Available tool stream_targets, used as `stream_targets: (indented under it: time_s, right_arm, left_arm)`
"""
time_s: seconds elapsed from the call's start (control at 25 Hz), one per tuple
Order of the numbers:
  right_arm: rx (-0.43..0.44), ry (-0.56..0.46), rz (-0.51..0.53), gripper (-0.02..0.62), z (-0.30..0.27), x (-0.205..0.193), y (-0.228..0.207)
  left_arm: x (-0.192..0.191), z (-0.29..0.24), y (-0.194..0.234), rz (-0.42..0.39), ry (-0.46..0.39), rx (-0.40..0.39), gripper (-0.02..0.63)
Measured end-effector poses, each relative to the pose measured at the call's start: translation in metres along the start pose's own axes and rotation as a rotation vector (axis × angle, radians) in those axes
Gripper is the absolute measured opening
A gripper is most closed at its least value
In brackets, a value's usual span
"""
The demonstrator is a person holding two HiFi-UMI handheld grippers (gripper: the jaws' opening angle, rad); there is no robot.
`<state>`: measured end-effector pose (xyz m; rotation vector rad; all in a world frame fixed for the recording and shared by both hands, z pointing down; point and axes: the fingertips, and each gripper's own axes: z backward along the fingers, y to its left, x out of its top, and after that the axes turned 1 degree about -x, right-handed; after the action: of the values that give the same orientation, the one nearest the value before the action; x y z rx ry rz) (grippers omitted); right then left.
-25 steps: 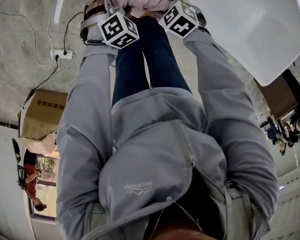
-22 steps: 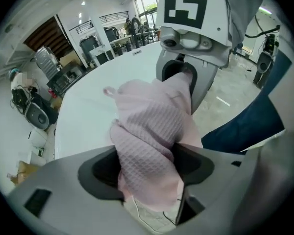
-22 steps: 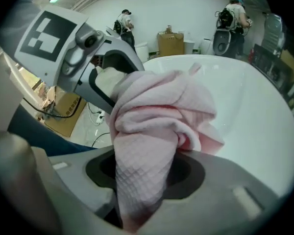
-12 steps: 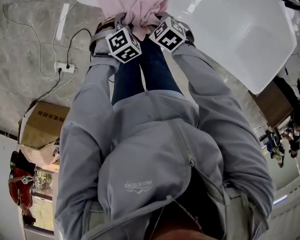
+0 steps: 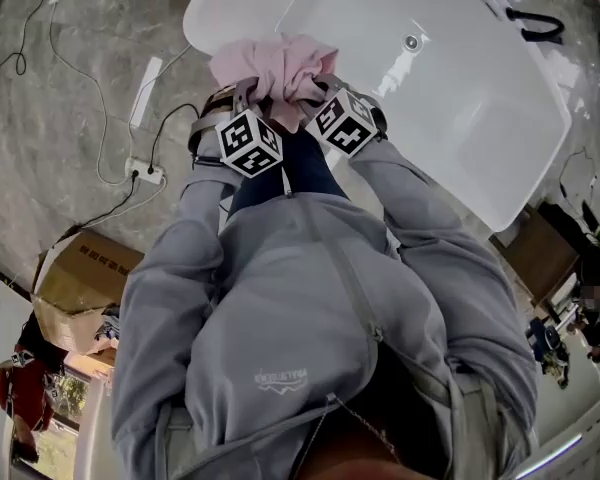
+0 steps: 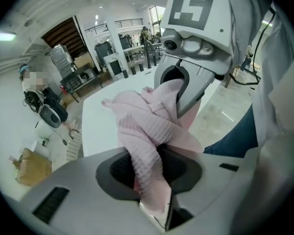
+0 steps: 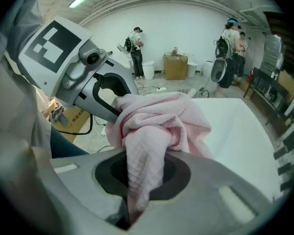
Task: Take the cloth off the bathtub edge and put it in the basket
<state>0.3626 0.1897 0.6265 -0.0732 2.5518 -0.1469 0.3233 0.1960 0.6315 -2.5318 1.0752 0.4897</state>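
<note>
Loosely bunched cloth (image 5: 272, 66), long axis crosswise.

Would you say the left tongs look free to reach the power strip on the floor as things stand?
Probably not yet: the left tongs and right tongs have just been closing on the pink cloth, so they are occupied. The way to the power strip looks clear.
</note>
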Motion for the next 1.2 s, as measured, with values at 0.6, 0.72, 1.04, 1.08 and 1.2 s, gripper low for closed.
stream_targets:
  time_s: [0.6,0.72,1.04,1.08,1.2]
  right_arm:
    - [-0.072,-0.279,0.245,0.041,0.146,0.136,0.015]
    - [-0.076,-0.326,0.296,0.041,0.17,0.158,0.021]
    - [-0.077,-0.436,0.457,0.041,0.213,0.219,0.03]
    - [-0.07,-0.447,0.474,0.041,0.215,0.228,0.029]
    - [-0.043,-0.478,0.518,0.041,0.214,0.253,0.031]
  left_arm:
    - [0.073,0.177,0.062,0.045,-0.131,0.361,0.107]
    - [0.083,0.209,0.068,0.05,-0.147,0.432,0.107]
    - [0.097,0.273,0.097,0.118,-0.166,0.617,0.104]
    - [0.097,0.279,0.102,0.134,-0.165,0.636,0.104]
    - [0.087,0.296,0.118,0.176,-0.157,0.696,0.104]
